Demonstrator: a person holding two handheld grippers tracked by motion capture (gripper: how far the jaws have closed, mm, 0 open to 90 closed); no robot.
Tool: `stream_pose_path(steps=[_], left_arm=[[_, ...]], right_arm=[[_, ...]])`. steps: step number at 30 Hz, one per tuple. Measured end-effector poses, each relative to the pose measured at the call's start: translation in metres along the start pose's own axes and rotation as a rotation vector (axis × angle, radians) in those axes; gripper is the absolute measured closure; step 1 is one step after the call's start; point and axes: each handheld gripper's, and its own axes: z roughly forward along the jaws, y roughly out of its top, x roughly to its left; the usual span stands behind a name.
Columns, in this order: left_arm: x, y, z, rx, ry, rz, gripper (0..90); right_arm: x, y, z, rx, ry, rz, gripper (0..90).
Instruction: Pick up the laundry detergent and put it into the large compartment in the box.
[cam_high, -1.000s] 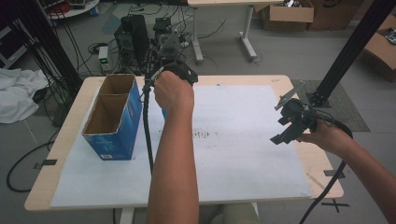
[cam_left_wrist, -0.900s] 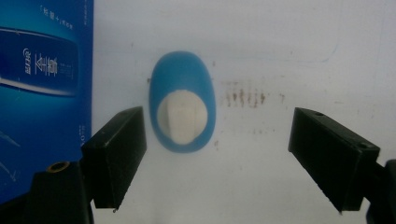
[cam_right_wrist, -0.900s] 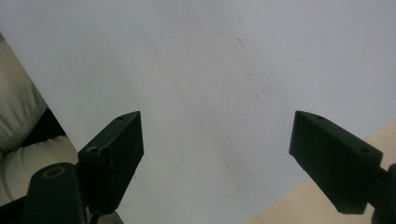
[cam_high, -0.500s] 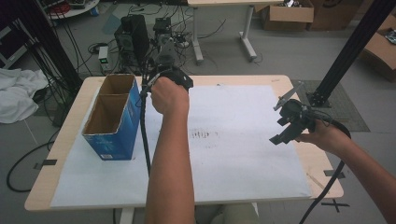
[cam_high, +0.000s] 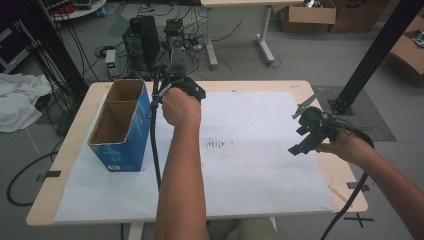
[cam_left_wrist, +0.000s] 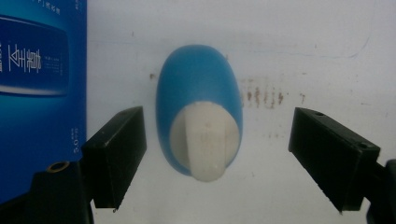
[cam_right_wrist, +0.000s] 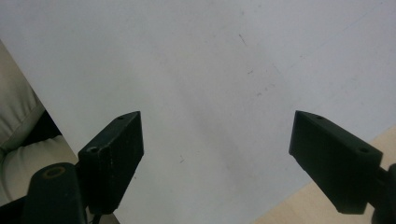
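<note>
While your right gripper (cam_right_wrist: 215, 154) hangs spread near the table's right edge, your left gripper (cam_left_wrist: 217, 154) straddles, spread, the blue bottle (cam_left_wrist: 198, 93) beside the box (cam_left_wrist: 42, 93).

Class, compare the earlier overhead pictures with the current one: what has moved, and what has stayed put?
The left gripper moved farther across the table, its jaws open over a blue bottle. The right gripper and blue cardboard box stayed put.
</note>
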Motion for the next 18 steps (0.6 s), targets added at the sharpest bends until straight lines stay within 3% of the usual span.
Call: stream_pose_path(steps=[18], left_arm=[[0.005, 0.003, 0.029, 0.029, 0.013, -0.001, 19.8]], right_arm=[[-0.003, 0.0, 0.005, 0.007, 0.009, 0.007, 17.7]])
